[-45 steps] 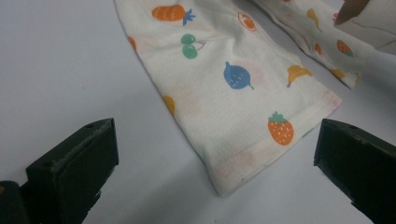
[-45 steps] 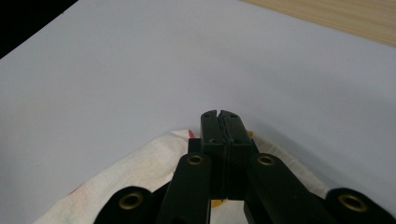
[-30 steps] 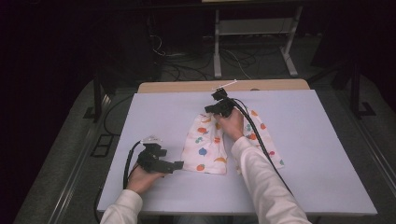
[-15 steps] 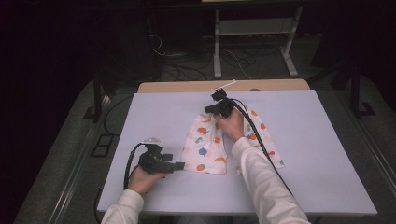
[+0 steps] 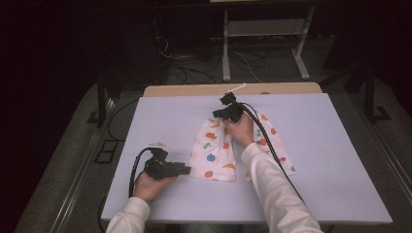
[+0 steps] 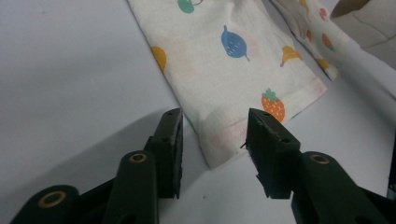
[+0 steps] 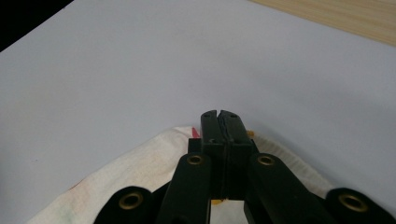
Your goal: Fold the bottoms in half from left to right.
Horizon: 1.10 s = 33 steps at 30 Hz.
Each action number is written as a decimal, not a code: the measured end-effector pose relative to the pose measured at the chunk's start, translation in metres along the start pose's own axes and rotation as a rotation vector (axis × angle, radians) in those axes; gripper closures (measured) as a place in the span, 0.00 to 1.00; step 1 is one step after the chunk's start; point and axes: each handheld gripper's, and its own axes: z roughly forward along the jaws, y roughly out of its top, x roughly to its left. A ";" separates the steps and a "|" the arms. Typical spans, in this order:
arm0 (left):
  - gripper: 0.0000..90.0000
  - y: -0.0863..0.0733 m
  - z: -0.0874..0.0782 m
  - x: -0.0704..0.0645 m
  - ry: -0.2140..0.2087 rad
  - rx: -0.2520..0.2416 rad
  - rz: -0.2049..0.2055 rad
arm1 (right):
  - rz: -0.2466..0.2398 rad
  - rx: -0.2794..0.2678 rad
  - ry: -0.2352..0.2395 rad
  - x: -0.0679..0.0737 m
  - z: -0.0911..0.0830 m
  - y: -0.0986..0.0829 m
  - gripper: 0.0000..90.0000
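Fruit-print cloth [image 5: 214, 150] lies flat near the centre of the lavender table [image 5: 330, 179], its near hem toward six o'clock and its far end toward twelve o'clock in the high view. A second fold of the same print extends to the four o'clock side, partly covered by the person's right sleeve [image 5: 272, 189]. The right gripper [image 5: 224, 114] sits at the cloth's twelve o'clock end; in the right gripper view its jaws are pressed together, with white fabric bunched directly beneath them, but whether any cloth is pinched between them cannot be told. The left gripper [image 6: 215, 140] rests low on the table at the eight o'clock side of the cloth, pointing toward three o'clock. Its jaws stand apart, and in the left gripper view the near corner of the cloth, just beside a printed strawberry [image 6: 272, 103], lies between them without being clamped.
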 end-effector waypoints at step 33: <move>0.99 0.008 0.008 -0.013 -0.031 0.043 0.107 | 0.037 -0.056 0.028 -0.010 -0.016 0.001 0.98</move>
